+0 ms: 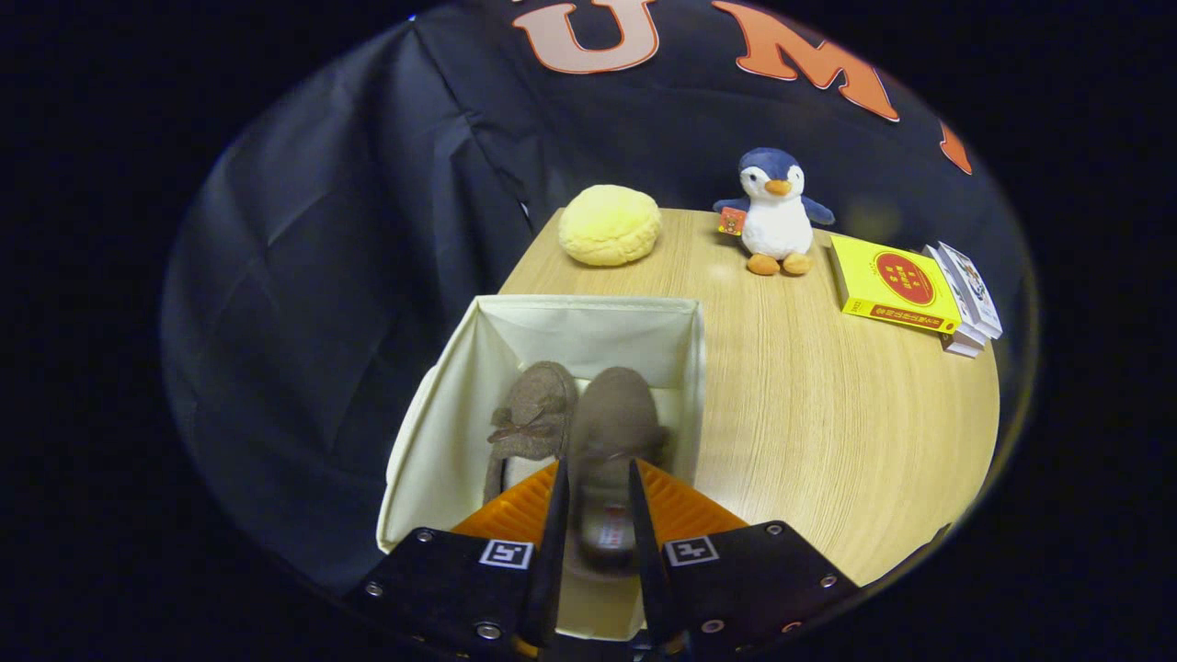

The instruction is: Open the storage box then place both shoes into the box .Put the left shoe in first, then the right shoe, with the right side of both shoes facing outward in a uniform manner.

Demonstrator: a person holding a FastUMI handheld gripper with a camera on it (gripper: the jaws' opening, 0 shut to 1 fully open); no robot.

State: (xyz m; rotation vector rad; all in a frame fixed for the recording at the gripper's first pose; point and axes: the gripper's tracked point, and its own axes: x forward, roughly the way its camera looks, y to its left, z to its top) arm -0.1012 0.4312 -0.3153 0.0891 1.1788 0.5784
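my jaws (596, 515) stand at a narrow gap above the open storage box (441, 432), their fingers on either side of the heel of the right-hand brown shoe (614, 432); whether both fingers press it i cannot tell. two shoes lie in the box side by side, toes pointing away from me; the other shoe (533, 418), with a bow on top, lies beside it, nearer the box's left wall. the cream fabric box sits at the near left of the wooden tabletop (828, 441). beyond it are one yellow round cushion (610, 225), one penguin toy (774, 213) with a small tag, one yellow book (894, 285) and a small stack of boxes (967, 299); their writing is too small to read.
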